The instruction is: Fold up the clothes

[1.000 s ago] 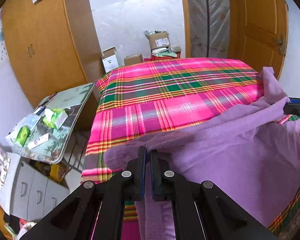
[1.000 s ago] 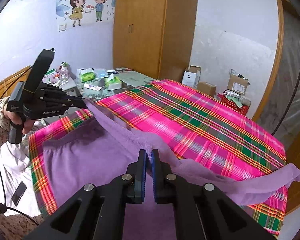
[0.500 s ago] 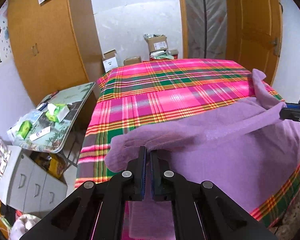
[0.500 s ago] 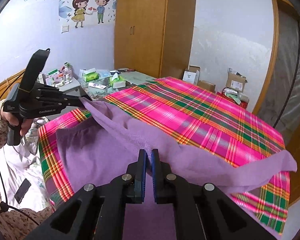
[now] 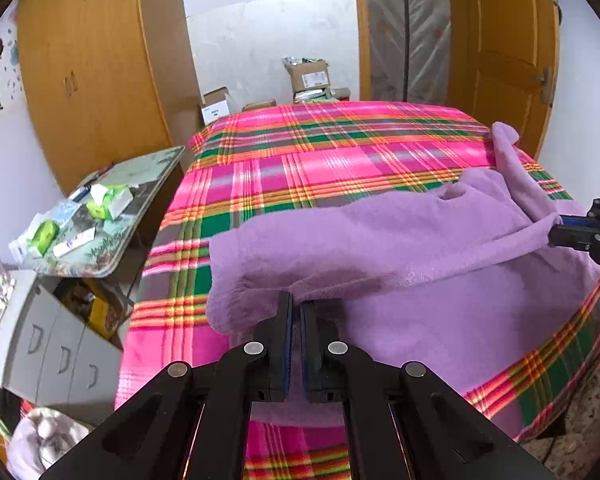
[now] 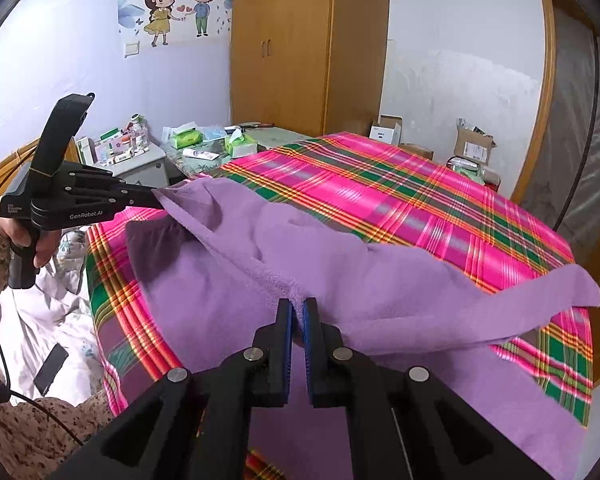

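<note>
A purple fleece garment (image 5: 400, 240) lies on the bed's pink plaid sheet (image 5: 320, 160), its upper layer raised off the layer beneath. My left gripper (image 5: 296, 308) is shut on the garment's edge at one end. At the right edge of the left wrist view, the right gripper (image 5: 556, 232) pinches the same edge. In the right wrist view my right gripper (image 6: 299, 306) is shut on the purple garment (image 6: 260, 264). There the left gripper (image 6: 156, 200), held by a hand (image 6: 40, 240), grips the far corner. A loose sleeve (image 6: 560, 292) trails to the right.
A side table (image 5: 100, 208) with tissue packs and a grey drawer cabinet (image 5: 40, 340) stand left of the bed. A wooden wardrobe (image 5: 92, 72), cardboard boxes (image 5: 308, 76) and a door (image 5: 508, 52) lie beyond. A phone (image 6: 51, 364) rests on white bedding.
Both grippers have carried the held purple edge a little lower and back toward the bed's near side. More of the lower layer and the near bed edge shows. Both grips are unchanged.
</note>
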Available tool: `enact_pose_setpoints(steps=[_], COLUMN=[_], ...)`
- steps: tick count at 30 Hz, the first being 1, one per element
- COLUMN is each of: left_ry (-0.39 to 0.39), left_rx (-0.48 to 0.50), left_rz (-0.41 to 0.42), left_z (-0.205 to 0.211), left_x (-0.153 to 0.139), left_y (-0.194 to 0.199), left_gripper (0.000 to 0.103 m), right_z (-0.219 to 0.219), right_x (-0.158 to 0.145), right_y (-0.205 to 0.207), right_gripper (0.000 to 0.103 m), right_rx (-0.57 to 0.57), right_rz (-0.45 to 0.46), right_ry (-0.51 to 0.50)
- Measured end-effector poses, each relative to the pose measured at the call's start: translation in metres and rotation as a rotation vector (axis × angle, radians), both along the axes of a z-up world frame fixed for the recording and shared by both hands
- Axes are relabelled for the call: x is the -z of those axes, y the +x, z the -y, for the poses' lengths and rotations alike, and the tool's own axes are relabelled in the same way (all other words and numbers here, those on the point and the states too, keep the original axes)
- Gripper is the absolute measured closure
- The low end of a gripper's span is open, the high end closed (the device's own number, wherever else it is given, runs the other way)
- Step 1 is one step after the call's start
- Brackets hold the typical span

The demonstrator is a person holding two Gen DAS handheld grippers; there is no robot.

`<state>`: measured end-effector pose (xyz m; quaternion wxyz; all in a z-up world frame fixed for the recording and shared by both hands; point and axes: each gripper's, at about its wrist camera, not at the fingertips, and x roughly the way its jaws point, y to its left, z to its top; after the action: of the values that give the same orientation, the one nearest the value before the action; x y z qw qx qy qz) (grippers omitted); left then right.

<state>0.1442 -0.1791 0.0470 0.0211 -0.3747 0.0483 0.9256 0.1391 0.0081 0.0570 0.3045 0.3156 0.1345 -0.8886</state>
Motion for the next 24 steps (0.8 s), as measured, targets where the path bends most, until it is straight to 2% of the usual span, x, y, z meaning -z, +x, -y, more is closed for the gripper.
enact_pose_setpoints(steps=[6, 16, 24], left_ry=[-0.004, 0.01, 0.017], left_rx=[0.008, -0.013, -0.032], left_rz=[-0.003, 0.067, 0.082], left_z=[-0.006, -0.004, -0.002], left_x=[0.005, 0.031, 0.039], left_y=[0.013, 0.018, 0.025], left_gripper=[0.1, 0.1, 0.1], right_z=[-0.005, -0.006, -0.008], right_x=[0.008, 0.036, 0.046], right_y=[0.007, 0.01, 0.013], right_gripper=[0.097, 0.097, 0.097], right_rx=[0.003, 0.0, 0.0], right_rz=[0.019, 0.094, 0.137], right_ry=[-0.002, 0.026, 0.034])
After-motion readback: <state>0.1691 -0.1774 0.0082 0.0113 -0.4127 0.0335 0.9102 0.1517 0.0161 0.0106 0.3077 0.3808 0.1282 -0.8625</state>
